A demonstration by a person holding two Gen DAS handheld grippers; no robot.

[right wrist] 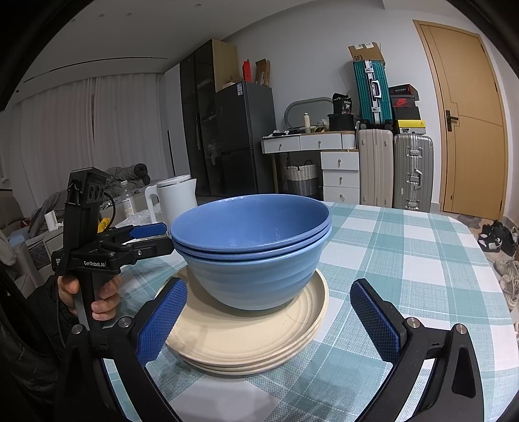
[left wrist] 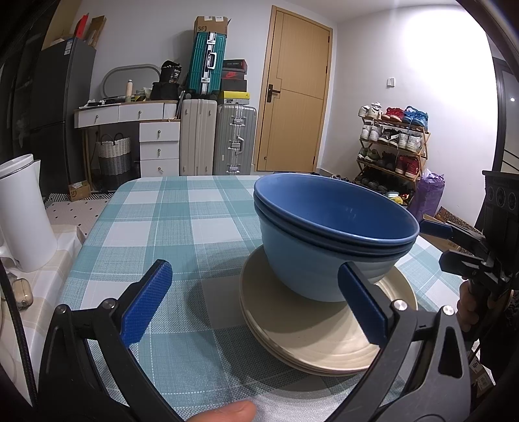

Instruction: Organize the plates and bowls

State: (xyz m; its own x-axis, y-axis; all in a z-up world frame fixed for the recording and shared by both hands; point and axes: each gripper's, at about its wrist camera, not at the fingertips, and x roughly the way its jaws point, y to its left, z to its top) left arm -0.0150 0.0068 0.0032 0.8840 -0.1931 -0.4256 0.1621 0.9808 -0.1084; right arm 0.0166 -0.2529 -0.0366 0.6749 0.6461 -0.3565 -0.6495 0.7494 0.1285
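A teal-and-white checked cloth (left wrist: 181,227) covers the tabletop. Off its left edge stands a white kettle (left wrist: 22,211) on a pale patterned surface. Against the far wall, a white dressing table with drawers (left wrist: 142,130) carries a bottle (left wrist: 129,91) and an oval mirror (left wrist: 129,76), with a woven basket (left wrist: 114,155) under it. Beside it stand a beige suitcase (left wrist: 198,136) and a silver suitcase (left wrist: 236,139), with a teal suitcase (left wrist: 207,65), shoe boxes (left wrist: 234,76) and a cardboard box (left wrist: 211,25) stacked above. A wooden door (left wrist: 295,91) is shut. A shoe rack (left wrist: 392,146) full of trainers stands to the right, and a dark fridge (right wrist: 246,133) to the left.
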